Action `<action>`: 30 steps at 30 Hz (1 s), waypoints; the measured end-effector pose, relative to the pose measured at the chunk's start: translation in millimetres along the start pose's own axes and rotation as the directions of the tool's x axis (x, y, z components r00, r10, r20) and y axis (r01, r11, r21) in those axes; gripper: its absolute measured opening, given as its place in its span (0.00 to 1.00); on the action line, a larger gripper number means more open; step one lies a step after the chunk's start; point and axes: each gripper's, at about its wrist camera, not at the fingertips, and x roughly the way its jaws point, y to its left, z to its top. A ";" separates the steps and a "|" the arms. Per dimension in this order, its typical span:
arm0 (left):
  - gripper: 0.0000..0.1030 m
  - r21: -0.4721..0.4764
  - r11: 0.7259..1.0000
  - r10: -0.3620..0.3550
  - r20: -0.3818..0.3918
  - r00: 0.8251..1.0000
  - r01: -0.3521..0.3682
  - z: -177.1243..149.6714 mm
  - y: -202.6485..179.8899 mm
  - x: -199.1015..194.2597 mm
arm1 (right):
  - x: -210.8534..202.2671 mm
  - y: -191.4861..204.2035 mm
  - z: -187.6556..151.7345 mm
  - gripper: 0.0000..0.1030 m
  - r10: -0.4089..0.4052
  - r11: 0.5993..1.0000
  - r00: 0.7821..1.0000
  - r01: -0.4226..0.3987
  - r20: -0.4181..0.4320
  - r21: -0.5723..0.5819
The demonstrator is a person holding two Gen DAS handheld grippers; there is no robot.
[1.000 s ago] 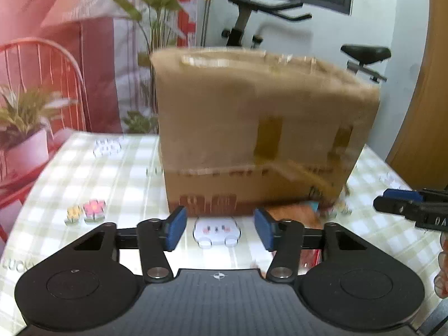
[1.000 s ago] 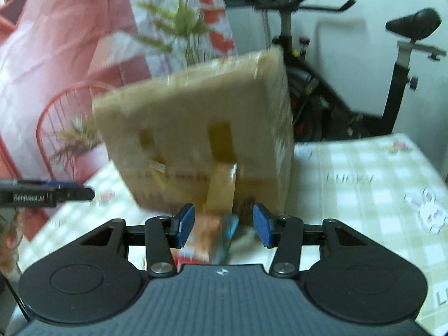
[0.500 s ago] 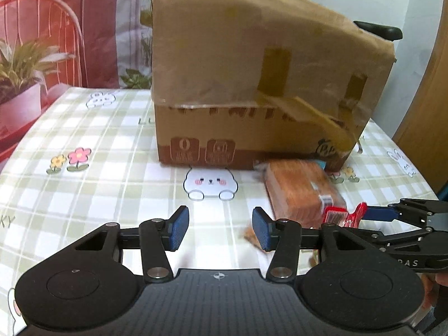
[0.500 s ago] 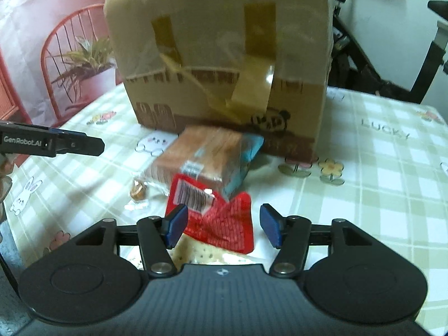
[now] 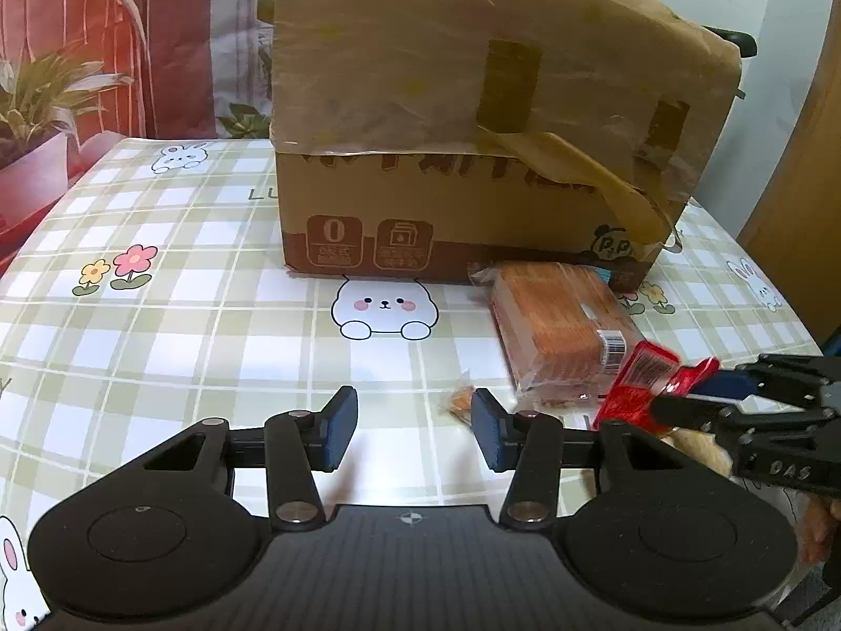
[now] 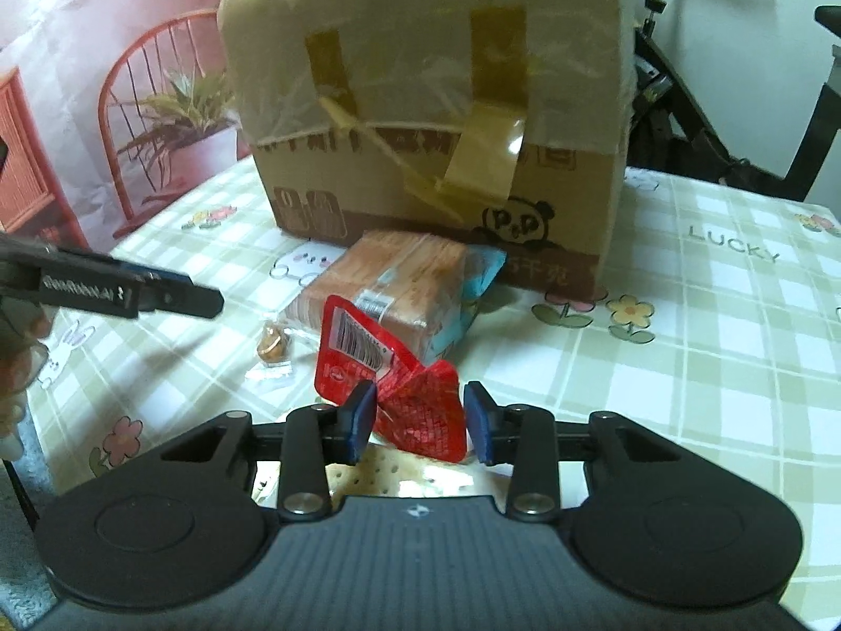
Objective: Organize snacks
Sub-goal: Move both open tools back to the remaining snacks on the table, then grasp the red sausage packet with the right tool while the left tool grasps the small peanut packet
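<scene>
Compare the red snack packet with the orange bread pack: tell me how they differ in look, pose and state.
The red snack packet is small, crinkled and foil-like; the orange bread pack is a larger, blocky clear-wrapped loaf. The red packet sits between the right gripper fingers, tilted up; the bread pack lies flat on the table, untouched. The bread pack lies close against the cardboard box; the red packet is nearer the camera. Both carry barcode labels.

**Surfaces on the snack table**

The brown cardboard box (image 5: 473,121) looks matt, wrapped in glossy clear film with shiny tan tape. The red foil snack packet (image 6: 399,384) gleams and crinkles. The checked cartoon-print tablecloth (image 5: 157,315) appears smooth, slightly glossy plastic.
</scene>
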 end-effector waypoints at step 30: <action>0.39 -0.007 1.000 0.013 -0.026 1.000 -0.013 -6.9 -28.8 42.8 | -27.1 -27.5 0.7 0.37 -0.052 0.991 0.993 0.037 0.110 0.132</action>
